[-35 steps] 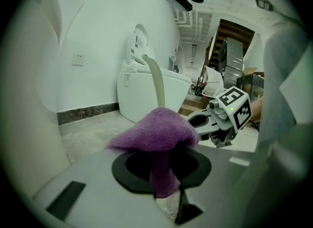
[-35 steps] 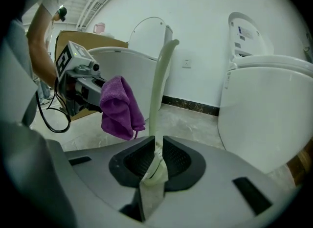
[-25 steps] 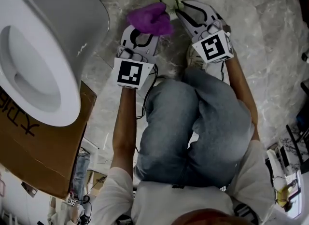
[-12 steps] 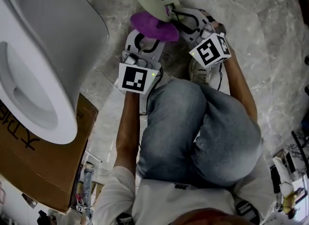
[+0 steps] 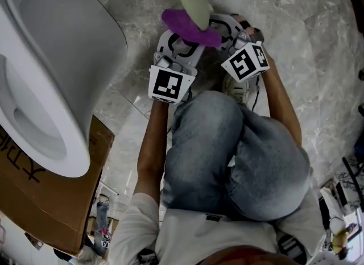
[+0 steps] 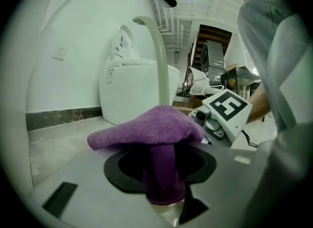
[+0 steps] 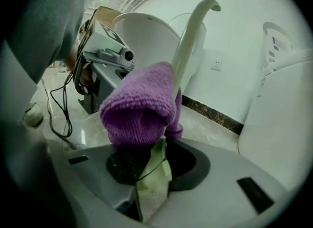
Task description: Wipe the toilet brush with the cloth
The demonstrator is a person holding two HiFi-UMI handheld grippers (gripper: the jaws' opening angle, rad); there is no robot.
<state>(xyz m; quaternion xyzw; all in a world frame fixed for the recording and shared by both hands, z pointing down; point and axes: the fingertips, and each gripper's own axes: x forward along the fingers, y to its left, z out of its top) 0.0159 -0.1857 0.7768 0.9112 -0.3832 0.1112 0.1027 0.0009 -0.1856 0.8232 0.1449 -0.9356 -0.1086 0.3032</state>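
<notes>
Left gripper (image 6: 164, 175): jaws are clamped on a hanging fold of the purple cloth (image 6: 146, 129); the rest of the cloth is mushroomed over the jaw tips at the centre of the left gripper view. Right gripper (image 7: 154, 168): jaws are closing on the lower stem of the toilet brush (image 7: 188, 46). Its pale green handle is seen between the pads and against them, so a grip is judged rather than a loose guide. From the jaws the handle is carried up and to the right, to a hooked end near the top of the right gripper view. The cloth is bunched against it just above the jaws. In the head view both grippers are found together at upper centre, cloth touching handle, over the grey marble floor (image 5: 318, 59). The left side is filled by the toilet (image 5: 51, 76), with a cardboard box (image 5: 45, 201) below it at lower left. Step in hand, as judged: the wipe itself, with the cloth laid on the low end of the stem. For the next move, the brush would need to be steadied by the right gripper while the cloth is drawn along the handle toward the hook. Pressure would have to be maintained and the fold not allowed to slip from the left jaws; a turn of the stem would be needed for the far side to be reached. Not made out: the brush head, which is cut off below the right jaws and lies outside every view; the handle's top, which is cut by the upper edge of the head view; whether the cloth is wrapped round the stem or only pressed to one side; any dirt on the handle.
</notes>
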